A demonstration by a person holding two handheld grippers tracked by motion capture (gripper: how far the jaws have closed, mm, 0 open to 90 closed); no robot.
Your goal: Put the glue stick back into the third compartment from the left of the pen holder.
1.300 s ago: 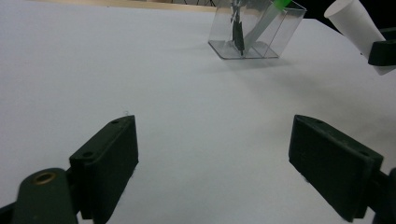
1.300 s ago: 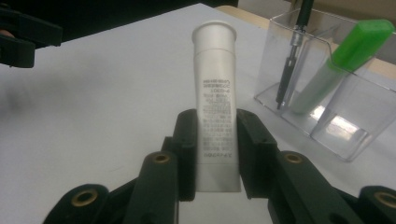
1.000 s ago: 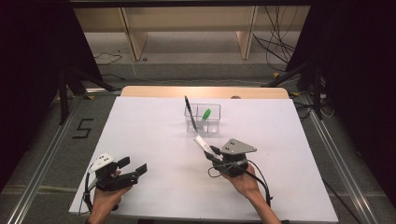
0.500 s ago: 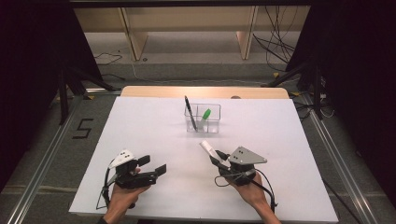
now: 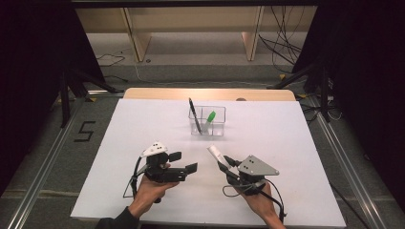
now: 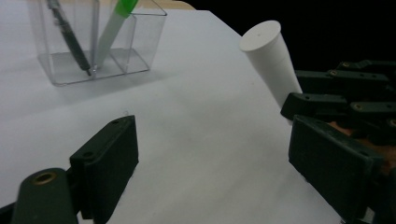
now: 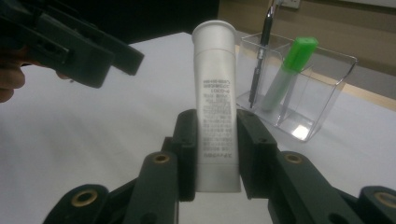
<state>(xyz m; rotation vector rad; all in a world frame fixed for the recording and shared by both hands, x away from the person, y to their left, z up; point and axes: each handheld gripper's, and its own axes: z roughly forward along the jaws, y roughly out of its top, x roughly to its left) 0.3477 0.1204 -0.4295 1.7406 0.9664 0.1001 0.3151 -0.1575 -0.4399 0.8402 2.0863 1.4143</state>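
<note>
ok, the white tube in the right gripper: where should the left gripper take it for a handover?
Probably the free capped upper half of the white plastic tube, approached side-on. The right gripper clamps its lower, printed half, leaving the top bare. The open left gripper already faces it from the side.

White table (image 5: 143,124), clear organizer (image 5: 215,125) on it

My left black two-jaw gripper (image 5: 184,162) carries a pale three-cornered plate and thin black cable; my right black two-jaw gripper (image 5: 228,164) bears a grey three-cornered plate with small screws. Brass-ringed pivot holes stud its blocky arms. A dark sleeve (image 5: 114,222) covers my left forearm.
</note>
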